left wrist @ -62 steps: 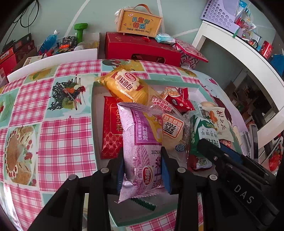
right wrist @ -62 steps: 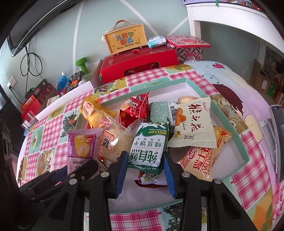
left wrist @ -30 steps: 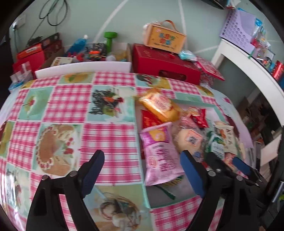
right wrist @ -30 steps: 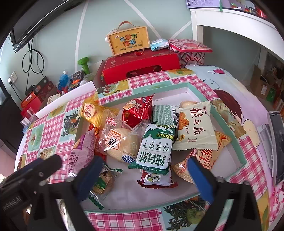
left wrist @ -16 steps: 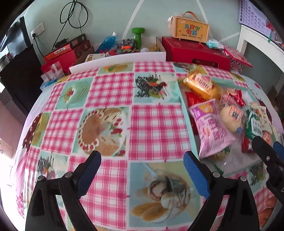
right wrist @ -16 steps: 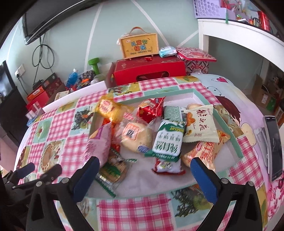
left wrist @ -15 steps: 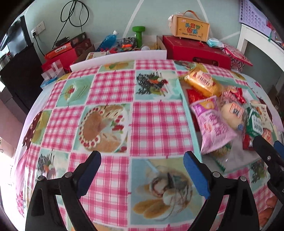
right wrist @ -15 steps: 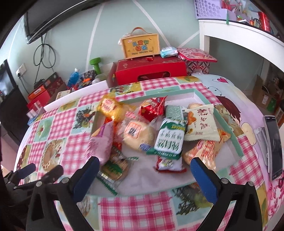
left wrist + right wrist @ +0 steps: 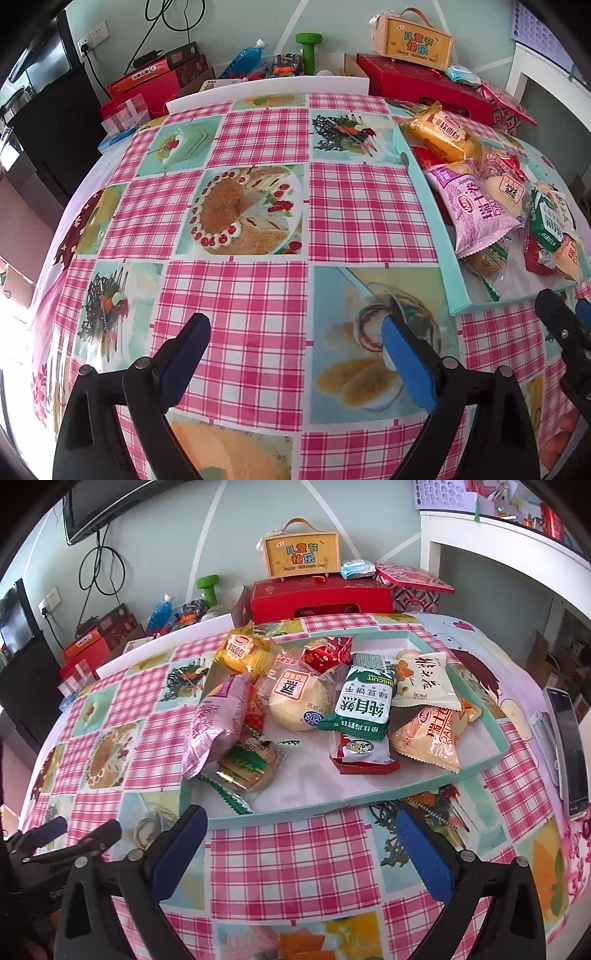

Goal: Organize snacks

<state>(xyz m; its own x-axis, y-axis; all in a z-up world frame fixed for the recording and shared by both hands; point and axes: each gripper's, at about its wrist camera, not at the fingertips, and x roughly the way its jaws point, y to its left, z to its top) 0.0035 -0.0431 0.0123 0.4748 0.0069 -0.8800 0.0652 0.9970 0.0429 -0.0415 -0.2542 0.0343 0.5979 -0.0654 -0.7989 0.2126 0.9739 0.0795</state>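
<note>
A shallow teal-rimmed tray (image 9: 369, 805) on the checked tablecloth holds several snack packs: a purple pack (image 9: 218, 720) leaning over its left rim, a green biscuit pack (image 9: 364, 705), a round bun pack (image 9: 295, 698), a white pack (image 9: 424, 681) and an orange pack (image 9: 432, 734). My right gripper (image 9: 301, 845) is open and empty, just in front of the tray's near rim. My left gripper (image 9: 295, 350) is open and empty over the bare cloth, left of the tray (image 9: 448, 266). The purple pack (image 9: 476, 206) shows at the right of the left wrist view.
Red gift boxes (image 9: 321, 598) and a yellow carry case (image 9: 303, 554) stand behind the table. A phone (image 9: 567, 746) lies at the table's right edge. A white shelf unit (image 9: 517, 542) stands at the right. Boxes and bottles (image 9: 155, 77) crowd the back left.
Both grippers let go of their packs, opened wide and drew back from the tray. The left one swung left over the bare cloth. The purple and green packs lie in the tray.
</note>
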